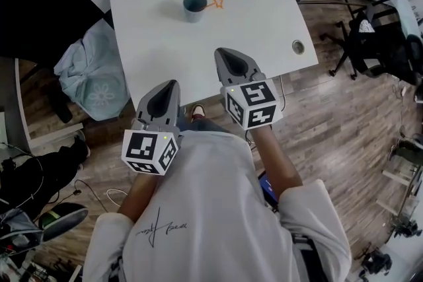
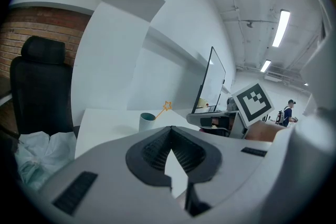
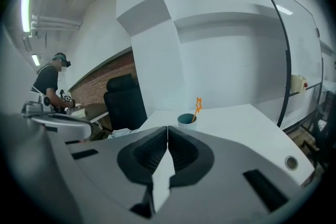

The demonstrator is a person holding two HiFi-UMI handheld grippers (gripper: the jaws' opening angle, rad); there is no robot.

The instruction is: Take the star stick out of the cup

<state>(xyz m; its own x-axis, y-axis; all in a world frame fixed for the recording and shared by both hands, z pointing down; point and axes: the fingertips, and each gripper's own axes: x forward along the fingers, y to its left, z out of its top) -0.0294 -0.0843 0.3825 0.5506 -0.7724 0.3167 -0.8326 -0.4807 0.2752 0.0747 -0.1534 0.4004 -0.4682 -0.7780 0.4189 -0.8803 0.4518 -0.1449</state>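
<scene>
Pale cloth bundle [image 1: 92, 79]: lies off the bench's left edge, beside a black chair [image 2: 42, 86].
Left claw [image 1: 173, 82]: closed, its tips pressed together with nothing between them. It sits at the near edge of the bench, well apart from the cup and further back than the other claw.
Bench [image 1: 264, 10]: white top, bare apart from the cup and the stick.
Cup [image 1: 194, 6]: blue-grey and upright, standing at the far side of the bench.
Star stick [image 1: 216, 2]: orange. Its lower end is inside the cup, it leans right, and its star is out past the rim.
Right claw [image 1: 218, 51]: closed on nothing, its tips meeting. It is over the bench and points toward the cup, but is well apart from it.
Round hole [image 1: 298, 46]: in the bench's near right corner.
</scene>
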